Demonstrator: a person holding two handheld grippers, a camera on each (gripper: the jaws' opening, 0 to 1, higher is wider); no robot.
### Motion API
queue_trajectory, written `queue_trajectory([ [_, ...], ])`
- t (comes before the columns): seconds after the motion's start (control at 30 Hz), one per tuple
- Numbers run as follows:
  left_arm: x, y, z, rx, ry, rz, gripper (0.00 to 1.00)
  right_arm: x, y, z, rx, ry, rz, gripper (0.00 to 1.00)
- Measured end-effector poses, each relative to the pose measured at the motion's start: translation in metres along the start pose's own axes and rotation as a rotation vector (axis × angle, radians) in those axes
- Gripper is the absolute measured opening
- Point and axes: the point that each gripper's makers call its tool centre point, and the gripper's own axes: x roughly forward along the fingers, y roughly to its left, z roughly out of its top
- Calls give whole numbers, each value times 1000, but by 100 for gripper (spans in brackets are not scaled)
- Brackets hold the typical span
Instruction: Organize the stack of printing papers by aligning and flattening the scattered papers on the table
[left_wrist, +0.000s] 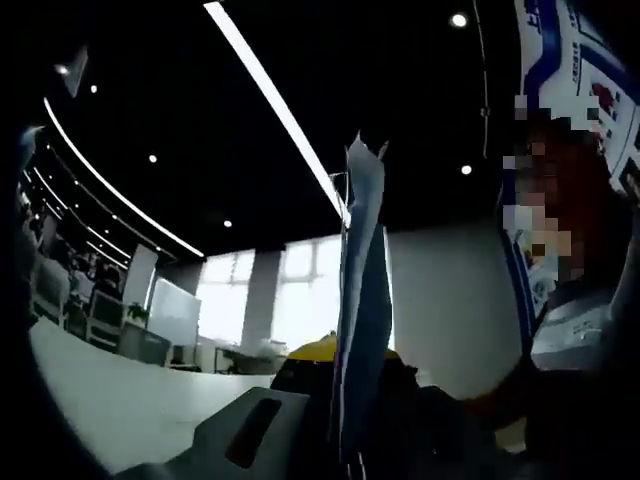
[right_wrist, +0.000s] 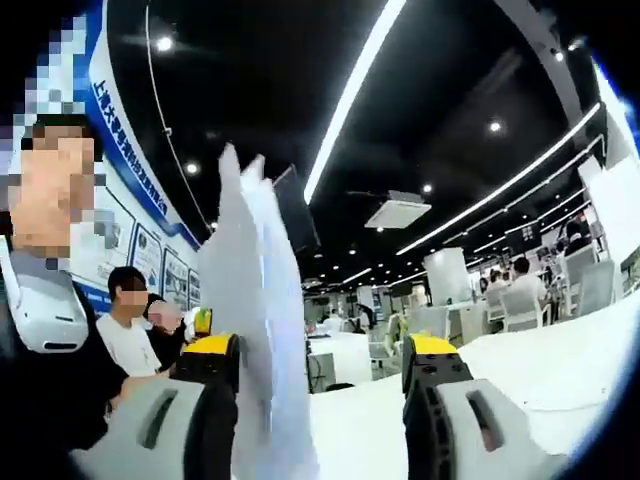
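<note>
In an open-plan office under a dark ceiling crossed by long light strips (right_wrist: 355, 85), a stack of printing papers (right_wrist: 262, 330) stands on edge above a white table (right_wrist: 560, 370), held upright between two hand-held grippers. In the right gripper view, the right hand-held gripper (right_wrist: 322, 372) shows its two yellow-tipped jaws spread wide; the sheets rise just beside the left jaw, their top edges ragged and uneven, fanning slightly apart, while the right jaw stands well clear with bare tabletop between. Whether the left jaw touches the paper cannot be told. In the left gripper view, the same papers (left_wrist: 362, 330) appear edge-on as a narrow bluish blade running up the middle of the frame, top corners splayed. The left hand-held gripper (left_wrist: 300, 420) is dim at the bottom; one grey jaw lies left of the sheets, a yellow tip behind them, and its state cannot be told. Open white table (left_wrist: 130, 400) stretches away to the left. A person in a dark top (right_wrist: 45, 370) sits close at the edge; others (right_wrist: 130, 330) sit beyond, near wall posters (right_wrist: 120, 200).
</note>
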Motion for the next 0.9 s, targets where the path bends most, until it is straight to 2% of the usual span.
queue_trajectory([
  [0.03, 0, 0, -2, -13, 4, 0, 5, 2, 6, -2, -4, 12, 24, 57],
  [0.07, 1, 0, -5, -20, 9, 3, 5, 3, 11, -7, -22, 44, 39, 46],
  [0.13, 1, 5, -13, -9, 39, 36, 5, 1, 23, -17, -68, 107, 75, 9],
  [0.2, 0, 12, -18, 21, 56, 77, 5, 1, 24, -17, -59, 101, 55, 1],
  [0.23, 0, 14, -21, 22, 67, 86, 6, 0, 23, -20, -84, 116, 41, 0],
  [0.33, -1, 23, -34, 44, 104, 122, 6, -6, 9, -36, -150, 200, -58, 0],
  [0.43, -3, 40, -49, 133, 175, 205, 6, -10, -2, -44, -258, 278, -156, 0],
  [0.5, -6, 53, -59, 201, 219, 266, 6, -11, -6, -49, -270, 323, -208, 0],
  [0.57, -6, 56, -66, 191, 213, 277, 6, -10, -8, -52, -254, 337, -227, 0],
  [0.63, -11, 71, -76, 157, 216, 344, 6, -14, -21, -55, -261, 350, -305, 0],
  [0.77, -19, 93, -93, 152, 251, 446, 6, -13, -22, -62, -286, 349, -329, 0],
  [0.8, -20, 96, -97, 154, 264, 455, 6, -13, -22, -64, -293, 350, -331, 0],
  [0.83, -23, 101, -104, 169, 297, 482, 6, -14, -24, -67, -309, 359, -343, 0],
  [0.9, -24, 101, -113, 187, 328, 478, 6, -16, -25, -76, -291, 374, -342, 0],
])
